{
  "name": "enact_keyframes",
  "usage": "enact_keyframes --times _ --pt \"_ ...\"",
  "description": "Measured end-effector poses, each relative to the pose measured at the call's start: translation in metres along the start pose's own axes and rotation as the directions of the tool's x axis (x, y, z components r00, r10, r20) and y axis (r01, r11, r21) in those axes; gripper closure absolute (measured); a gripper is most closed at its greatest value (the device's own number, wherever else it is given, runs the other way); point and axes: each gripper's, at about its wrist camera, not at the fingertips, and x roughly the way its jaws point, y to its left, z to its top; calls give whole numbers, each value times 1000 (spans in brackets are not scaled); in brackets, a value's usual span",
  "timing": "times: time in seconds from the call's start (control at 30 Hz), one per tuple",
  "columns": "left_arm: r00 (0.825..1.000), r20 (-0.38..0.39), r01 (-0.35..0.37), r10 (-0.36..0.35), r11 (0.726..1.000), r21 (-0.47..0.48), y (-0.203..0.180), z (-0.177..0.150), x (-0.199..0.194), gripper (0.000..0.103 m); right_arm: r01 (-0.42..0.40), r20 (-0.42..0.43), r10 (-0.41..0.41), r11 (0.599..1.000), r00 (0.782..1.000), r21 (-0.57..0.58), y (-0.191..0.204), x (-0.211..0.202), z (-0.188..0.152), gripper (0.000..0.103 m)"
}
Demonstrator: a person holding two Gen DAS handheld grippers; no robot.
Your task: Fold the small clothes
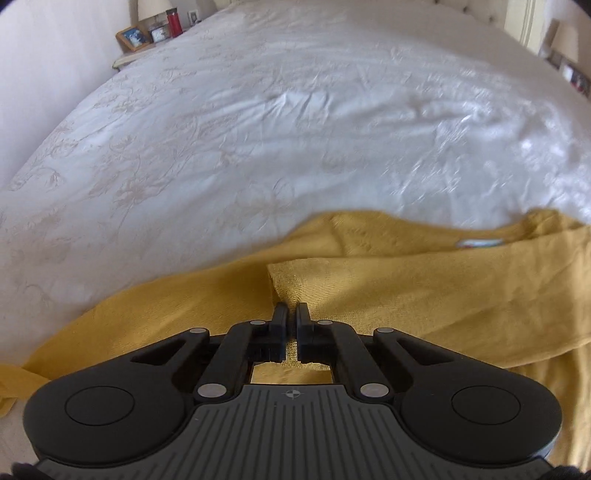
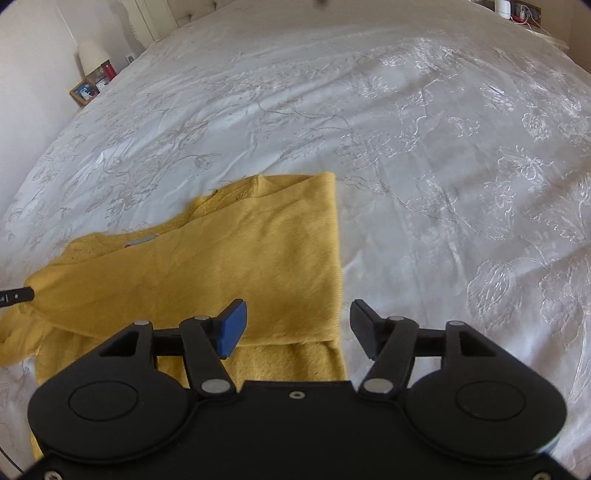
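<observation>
Left gripper is being held with jaws drawn together, yellow fabric pinched between the pads at a folded edge of the yellow garment. Right gripper is being held with jaws spread wide, nothing between them, above the garment's right-hand edge. The garment is lying partly folded on the near part of the bed, a small label visible near its neckline. Beyond it, the white embroidered bedcover is being left bare. At the far left, a nightstand with a picture frame and red bottle is being observed.
</observation>
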Motion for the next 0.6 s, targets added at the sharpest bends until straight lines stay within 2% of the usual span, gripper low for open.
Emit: enact_keyframes --times 0.2,0.23,0.27,0.3,0.33,0.43,0.5,0.53,0.57,0.6 --pt "993 -113 14 -13 1000 3 1 -11 24 94 -12 -59 15 999 998 48 -16 35 20 38" --pt "992 -126 10 -8 1000 13 -1 -13 26 94 -15 -82 20 998 996 63 -19 42 22 46" --pt "992 -129 8 -5 1000 24 -2 -15 28 86 -17 -105 25 997 994 74 -20 48 22 54" --pt "992 -129 4 0 999 35 -3 -17 29 80 -25 -131 35 997 991 77 -20 53 22 78" --pt "992 -129 3 2 999 44 -4 -19 30 75 -32 -147 41 997 988 63 -18 56 22 87" --pt "993 -120 24 -17 998 54 -4 -23 33 69 35 -142 -45 997 989 -72 -3 55 20 91" --pt "993 -110 39 -33 998 49 -3 -24 35 57 89 -140 -100 992 985 -84 -2 56 19 91" --pt "994 -103 44 -40 998 37 -3 -24 37 41 101 -144 -110 993 984 -68 -4 57 18 90" --pt "994 -102 47 -44 999 27 -1 -24 40 19 106 -144 -112 993 983 -47 -6 58 18 89" --pt "993 -112 47 -45 999 17 0 -24 44 9 110 -139 -113 994 984 -30 -8 56 19 83"
